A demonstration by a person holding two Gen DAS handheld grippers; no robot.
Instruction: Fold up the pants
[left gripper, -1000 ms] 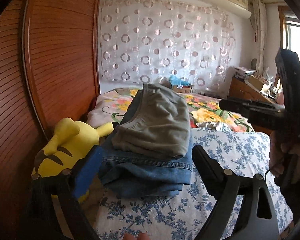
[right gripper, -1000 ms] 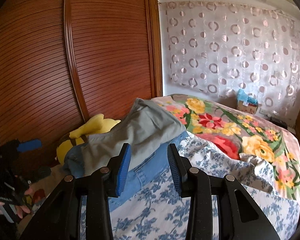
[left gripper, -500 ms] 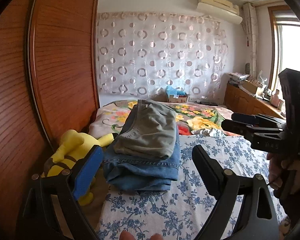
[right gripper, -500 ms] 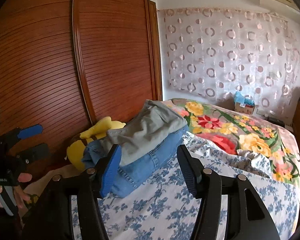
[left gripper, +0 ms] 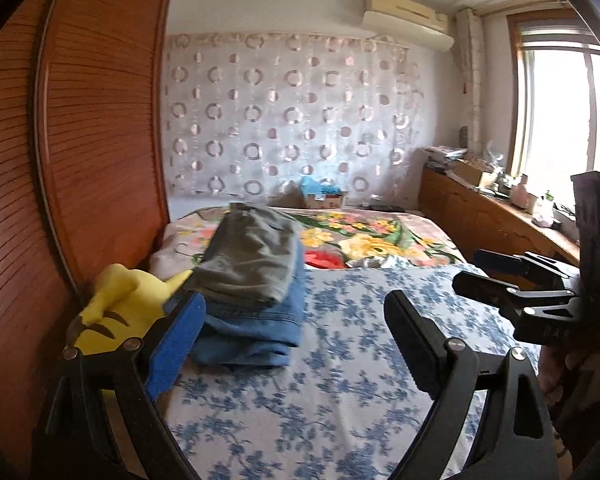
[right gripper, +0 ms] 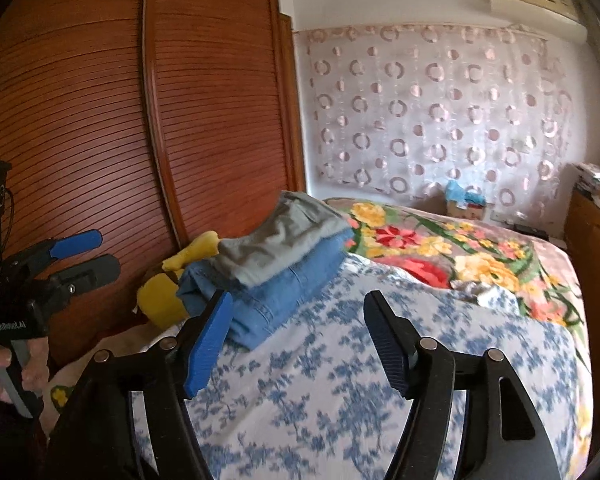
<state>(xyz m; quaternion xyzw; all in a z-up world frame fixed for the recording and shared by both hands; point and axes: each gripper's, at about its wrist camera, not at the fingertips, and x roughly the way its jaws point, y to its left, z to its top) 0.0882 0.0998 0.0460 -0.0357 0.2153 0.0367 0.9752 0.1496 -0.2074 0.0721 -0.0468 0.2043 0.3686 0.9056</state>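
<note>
Folded grey-green pants (left gripper: 252, 256) lie on top of folded blue jeans (left gripper: 256, 324) at the left side of the bed; the stack also shows in the right wrist view, grey-green pants (right gripper: 284, 236) over jeans (right gripper: 276, 292). My left gripper (left gripper: 296, 332) is open and empty, held back from the stack over the blue-flowered sheet (left gripper: 340, 380). My right gripper (right gripper: 300, 336) is open and empty, also back from the stack. Each gripper appears in the other's view: the right gripper (left gripper: 496, 276) and the left gripper (right gripper: 84, 256).
A yellow plush toy (left gripper: 116, 312) lies between the stack and the wooden wardrobe doors (left gripper: 80, 140). A floral blanket (left gripper: 372, 236) covers the far half of the bed. A wooden counter (left gripper: 500, 220) with clutter runs along the right wall under the window.
Both grippers have drawn back and away from the stack of pants, which now looks smaller and farther. The right gripper's jaws have opened wider. The stack has not moved.
</note>
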